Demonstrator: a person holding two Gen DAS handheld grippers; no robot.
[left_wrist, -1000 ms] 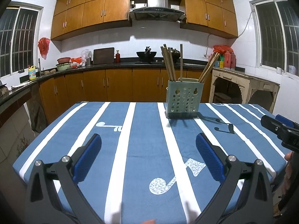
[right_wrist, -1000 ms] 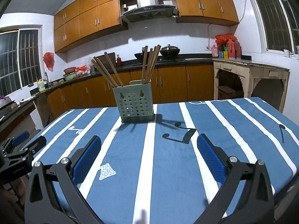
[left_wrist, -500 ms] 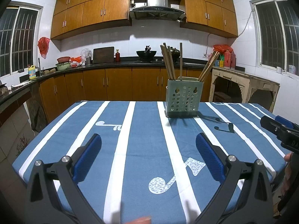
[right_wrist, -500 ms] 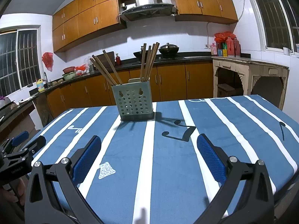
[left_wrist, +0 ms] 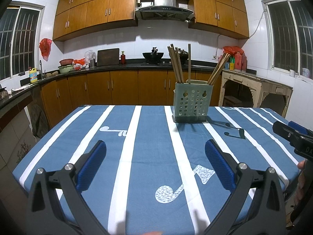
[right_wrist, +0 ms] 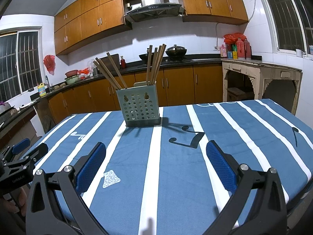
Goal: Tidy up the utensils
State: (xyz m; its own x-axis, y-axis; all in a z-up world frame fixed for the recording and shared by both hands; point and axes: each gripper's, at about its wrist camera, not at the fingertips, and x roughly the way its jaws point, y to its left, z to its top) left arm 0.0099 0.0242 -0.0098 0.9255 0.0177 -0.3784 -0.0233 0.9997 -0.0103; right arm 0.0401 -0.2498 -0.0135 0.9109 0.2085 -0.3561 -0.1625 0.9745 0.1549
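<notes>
Little has shifted since the earlier frames: both views sit slightly lower. Left gripper (left_wrist: 155,152) and right gripper (right_wrist: 156,154) hover over the striped tablecloth (left_wrist: 148,137), jaws apart, holding nothing. Chopsticks (right_wrist: 154,64) stand upright in the perforated holder (right_wrist: 139,107) mid-table, well ahead of both.

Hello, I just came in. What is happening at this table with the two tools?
A person holds a claw in each hand above a table with a blue cloth with white stripes. The left claw and the right claw are both open and hold nothing. Ahead of them stands a pale green perforated plastic holder with wooden chopsticks upright or leaning inside it. Neither claw touches it.
</notes>
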